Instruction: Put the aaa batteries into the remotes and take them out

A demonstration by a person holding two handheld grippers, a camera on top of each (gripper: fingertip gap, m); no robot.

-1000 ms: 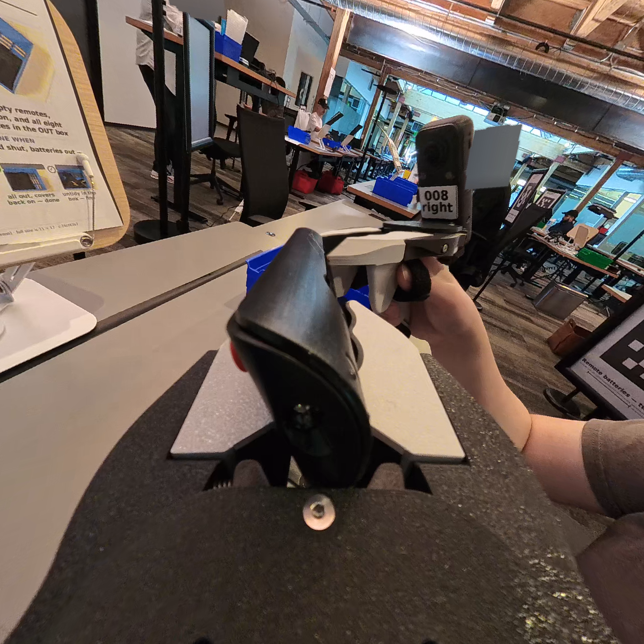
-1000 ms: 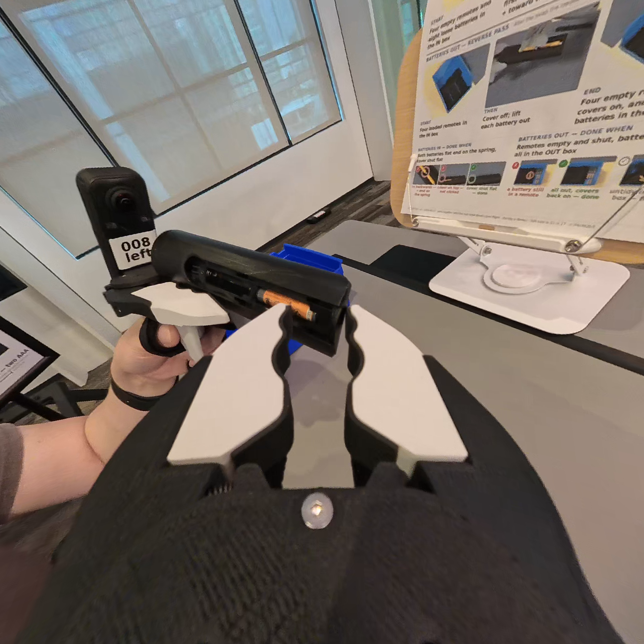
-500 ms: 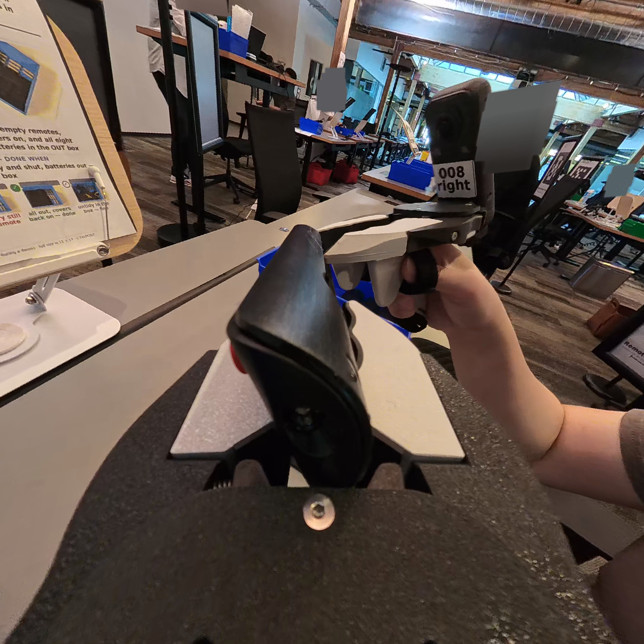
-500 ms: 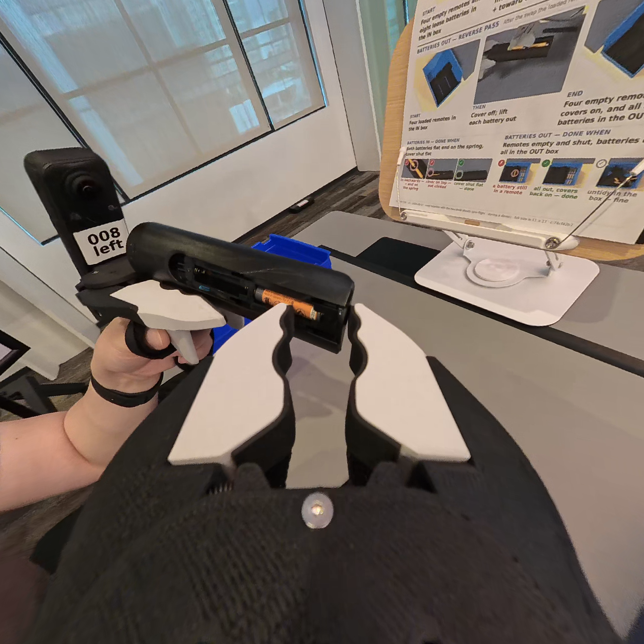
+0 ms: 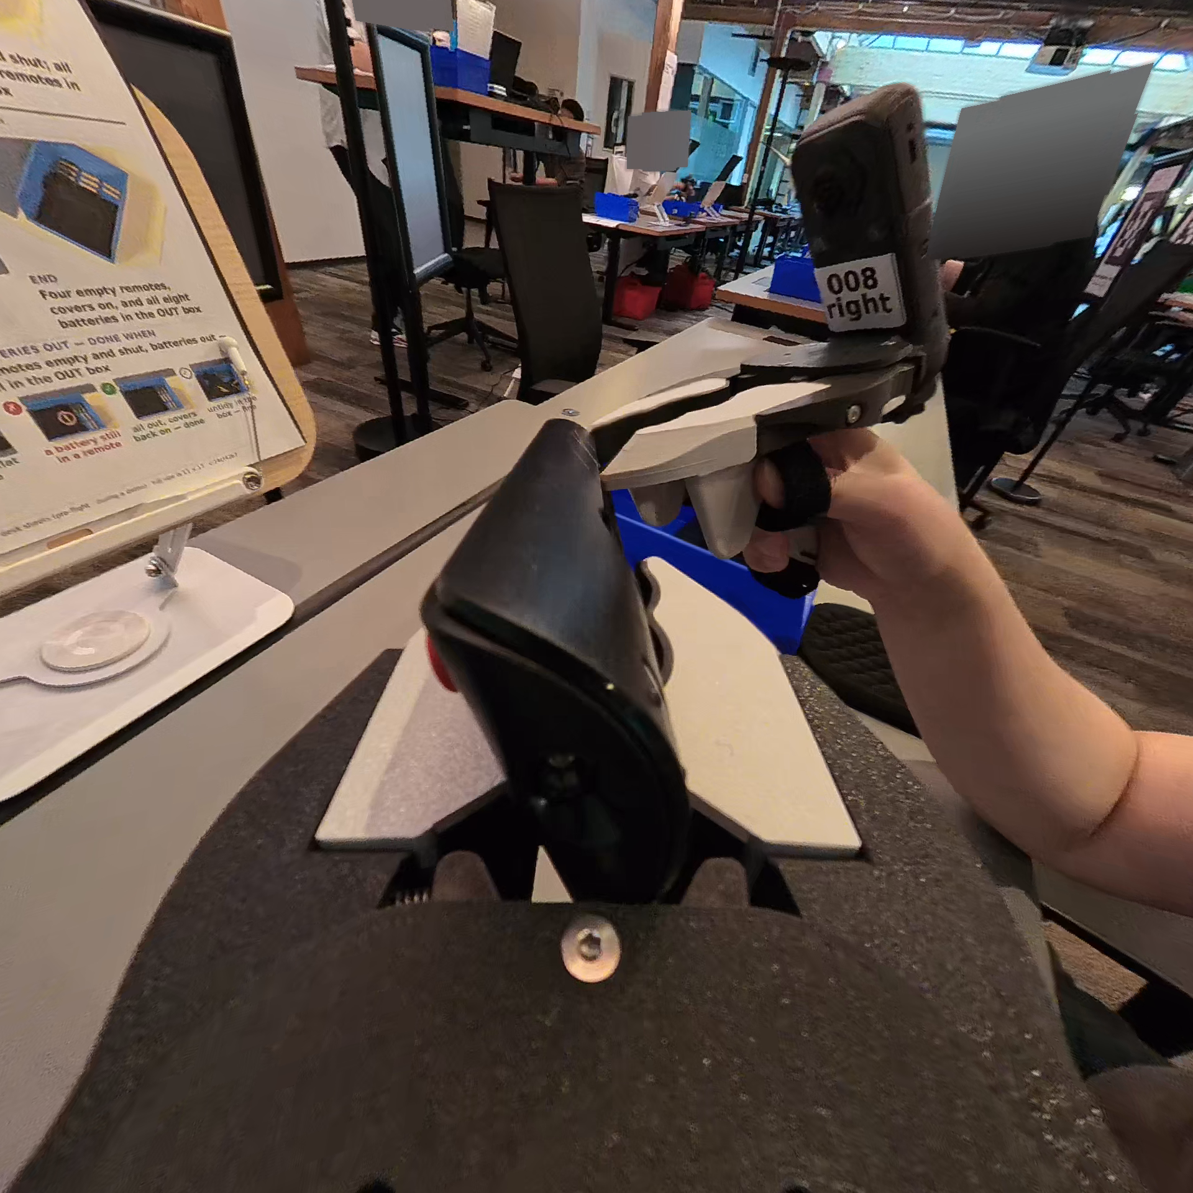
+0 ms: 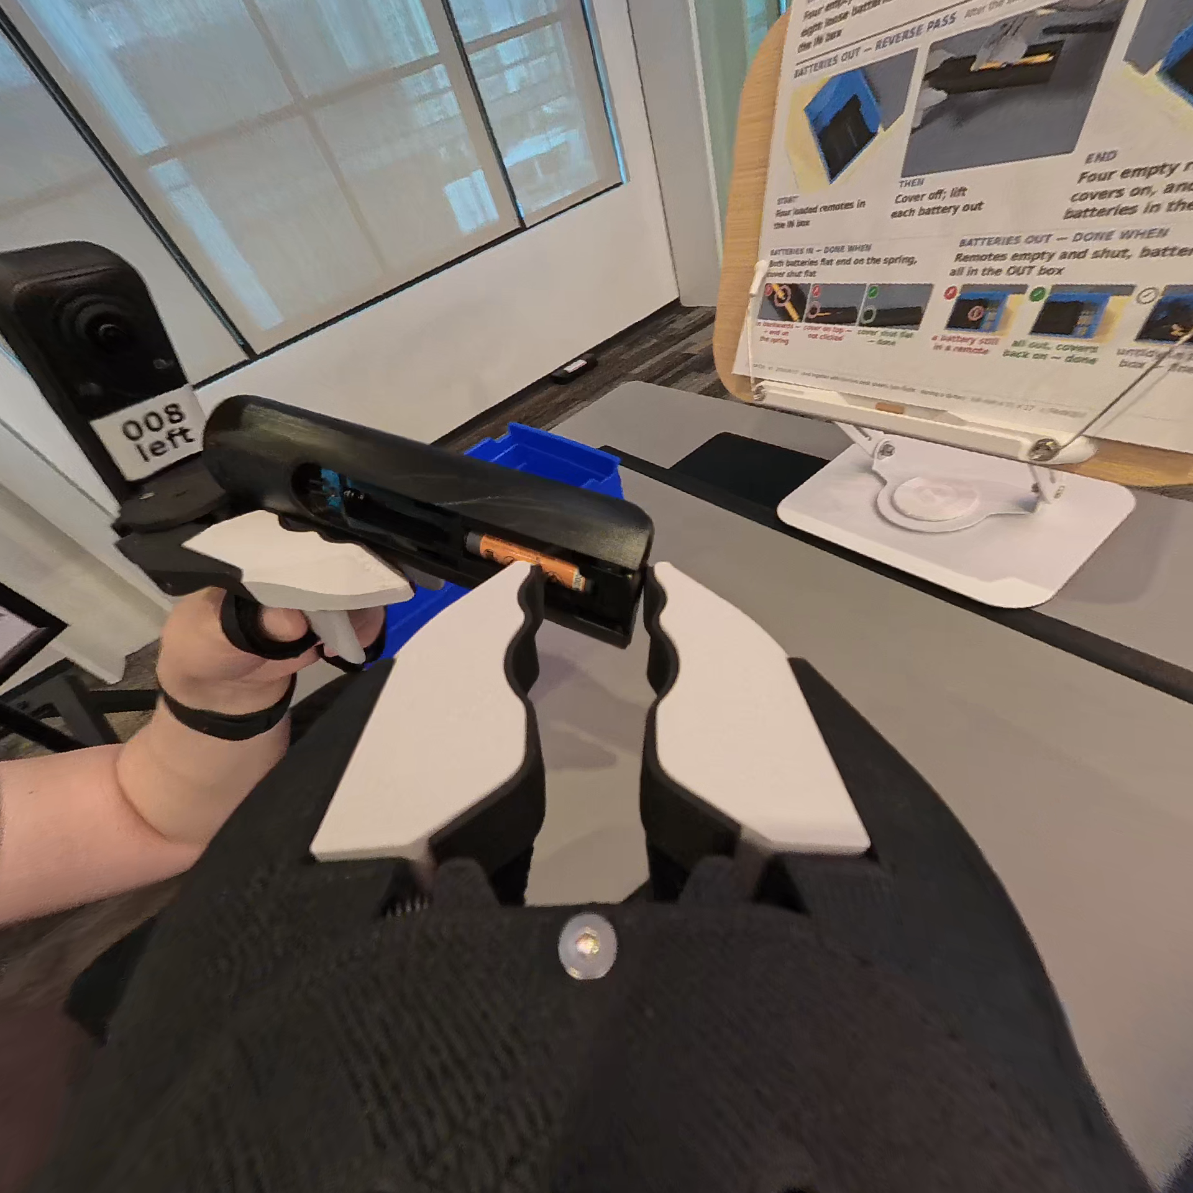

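Remote (image 5: 555, 645), black, sits clamped between our left tongs (image 5: 568, 620), raised above the grey counter (image 5: 161, 871), w/ its far end sticking out past the tips. From the right wrist view its back is uncovered, compartment facing our right tongs (image 6: 587, 574); one orange AAA battery (image 6: 529, 555) lies in the bay at the end nearest those tips. Right tongs are released, jaws apart w/ nothing between them, left tip just at the battery, right tip beside the remote's end. Blue bin (image 6: 549, 452) sits beyond the remote; instruction sheet on a white stand (image 6: 955, 516) to the right.
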